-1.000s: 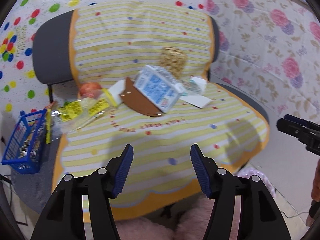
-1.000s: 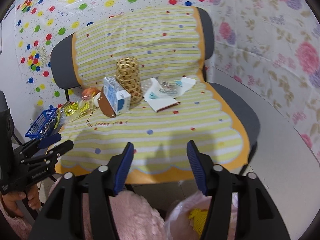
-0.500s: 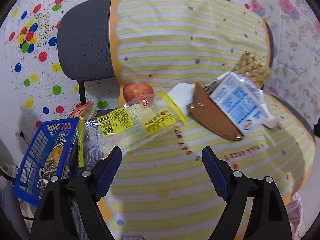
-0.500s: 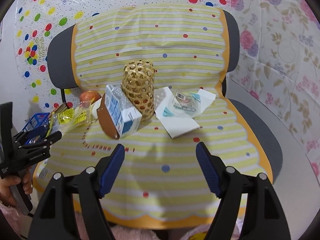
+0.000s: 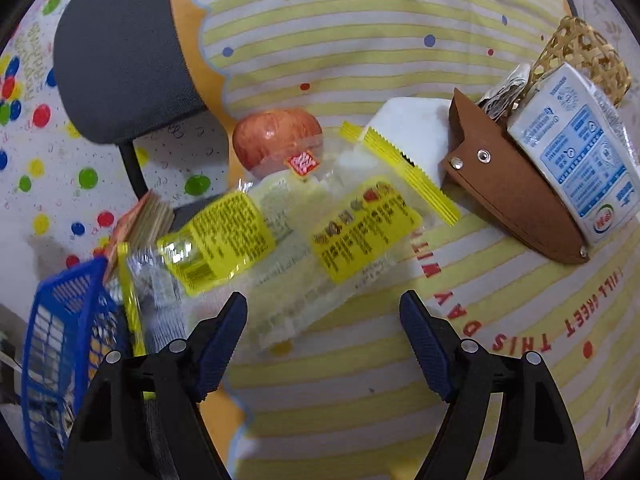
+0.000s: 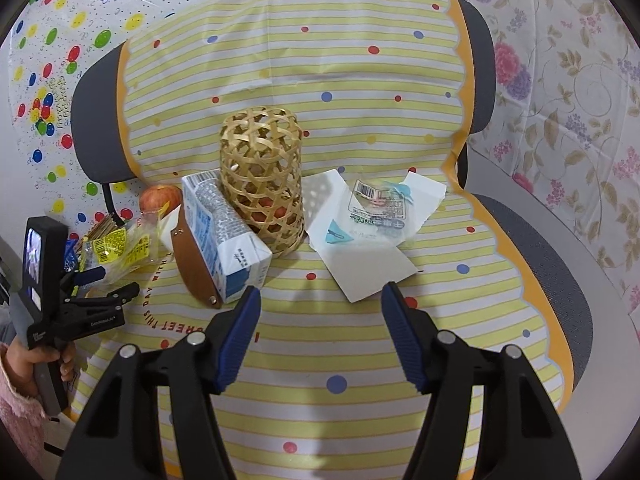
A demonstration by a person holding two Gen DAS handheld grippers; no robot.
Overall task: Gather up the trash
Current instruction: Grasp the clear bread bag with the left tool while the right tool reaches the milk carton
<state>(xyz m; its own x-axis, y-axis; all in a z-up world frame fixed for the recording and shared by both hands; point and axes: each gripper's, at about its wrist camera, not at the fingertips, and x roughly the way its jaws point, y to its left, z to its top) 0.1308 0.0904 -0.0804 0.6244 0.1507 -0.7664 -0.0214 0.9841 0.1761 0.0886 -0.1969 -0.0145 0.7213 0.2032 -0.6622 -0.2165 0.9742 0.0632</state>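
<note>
Both jaws spread wide, the left gripper (image 5: 323, 316) hangs over the yellow wrapper (image 5: 304, 236) near the seat's left edge, the right gripper (image 6: 320, 312) over bare cloth (image 6: 360, 344).

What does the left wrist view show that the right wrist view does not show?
Only the left wrist view shows the blue basket beside the seat and the left gripper head-on, jaws open just short of the yellow-labelled clear wrapper.

Only the right wrist view shows the white paper, the clear barcode wrapper lying on it, the pink-sleeved hand and the right gripper, jaws open.

Both show the apple, milk carton, brown leather pouch and woven bamboo basket on the striped cloth.
</note>
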